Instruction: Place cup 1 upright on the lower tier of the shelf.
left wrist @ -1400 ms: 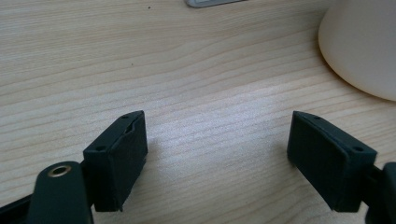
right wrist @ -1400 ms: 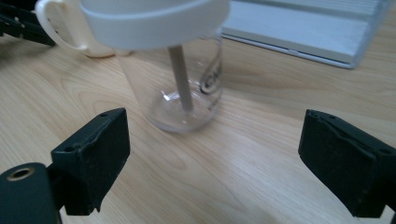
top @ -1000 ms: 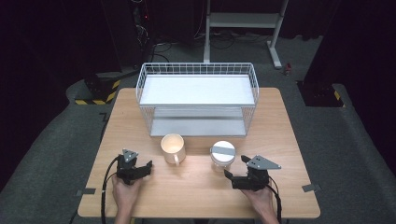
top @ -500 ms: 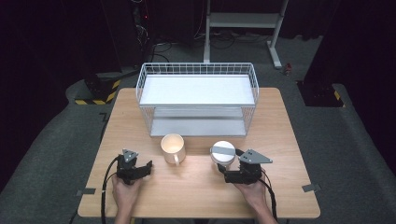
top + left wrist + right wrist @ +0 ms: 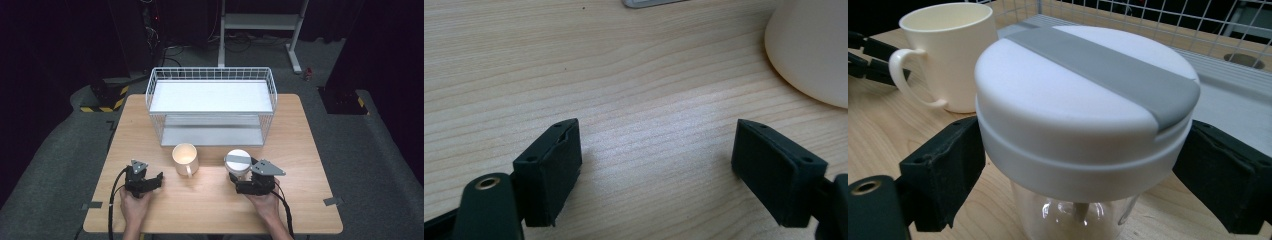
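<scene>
Two tools are at work on the worktop (image 5: 300, 210), and the right tool (image 5: 239, 176) matters now: its jaws stand spread on either side of the jar (image 5: 238, 165), one at each flank of the white lid (image 5: 1083, 100) with its grey stripe, not yet pressing on it. The jar stands at the lower middle of the high view, just right of the cream mug (image 5: 185, 159) and in front of the wire basket (image 5: 210, 75). Judging from this, the step in hand is closing on the jar. To do it well, I would keep both jaws level with the lid's band, centre the jar between them so both pads meet it together, and squeeze slowly, since the clear body below looks smooth and could tip. The left tool (image 5: 156, 178), at the lower left, rests spread and empty on the wood, near the mug.
</scene>
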`<state>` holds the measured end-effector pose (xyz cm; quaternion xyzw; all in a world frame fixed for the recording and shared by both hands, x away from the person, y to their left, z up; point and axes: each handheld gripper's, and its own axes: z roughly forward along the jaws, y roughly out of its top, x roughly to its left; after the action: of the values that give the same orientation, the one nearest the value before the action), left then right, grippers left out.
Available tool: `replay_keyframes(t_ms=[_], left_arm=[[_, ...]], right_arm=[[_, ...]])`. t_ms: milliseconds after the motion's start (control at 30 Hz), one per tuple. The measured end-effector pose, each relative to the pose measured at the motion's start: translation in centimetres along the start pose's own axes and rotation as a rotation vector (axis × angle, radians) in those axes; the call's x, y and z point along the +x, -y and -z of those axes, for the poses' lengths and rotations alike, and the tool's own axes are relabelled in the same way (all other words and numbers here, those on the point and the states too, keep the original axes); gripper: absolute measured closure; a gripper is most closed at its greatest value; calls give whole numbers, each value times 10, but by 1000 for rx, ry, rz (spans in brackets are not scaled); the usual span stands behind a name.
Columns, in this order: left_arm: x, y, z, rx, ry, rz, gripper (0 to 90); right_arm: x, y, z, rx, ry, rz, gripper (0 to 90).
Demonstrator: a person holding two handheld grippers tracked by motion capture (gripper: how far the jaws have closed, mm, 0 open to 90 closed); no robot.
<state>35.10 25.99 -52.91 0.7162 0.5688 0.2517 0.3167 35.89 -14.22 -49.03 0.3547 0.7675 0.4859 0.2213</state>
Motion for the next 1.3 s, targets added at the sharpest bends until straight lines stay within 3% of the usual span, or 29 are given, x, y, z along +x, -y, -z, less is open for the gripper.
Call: replay_keyframes(t_ms=[367, 767, 900, 1033, 1300], left_arm=[[0, 0, 0, 0, 0, 0, 204], [0, 0, 0, 0, 0, 0, 204], [0, 0, 0, 0, 0, 0, 204], [0, 0, 0, 0, 0, 0, 204], [0, 0, 0, 0, -1, -1, 204]], right_arm=[[1, 8, -11, 31, 47, -16, 80], [0, 11, -26, 69, 39, -45, 90], [1, 10, -30, 72, 48, -38, 107], [5, 10, -30, 56, 53, -17, 183], [5, 9, -30, 62, 56, -7, 187]])
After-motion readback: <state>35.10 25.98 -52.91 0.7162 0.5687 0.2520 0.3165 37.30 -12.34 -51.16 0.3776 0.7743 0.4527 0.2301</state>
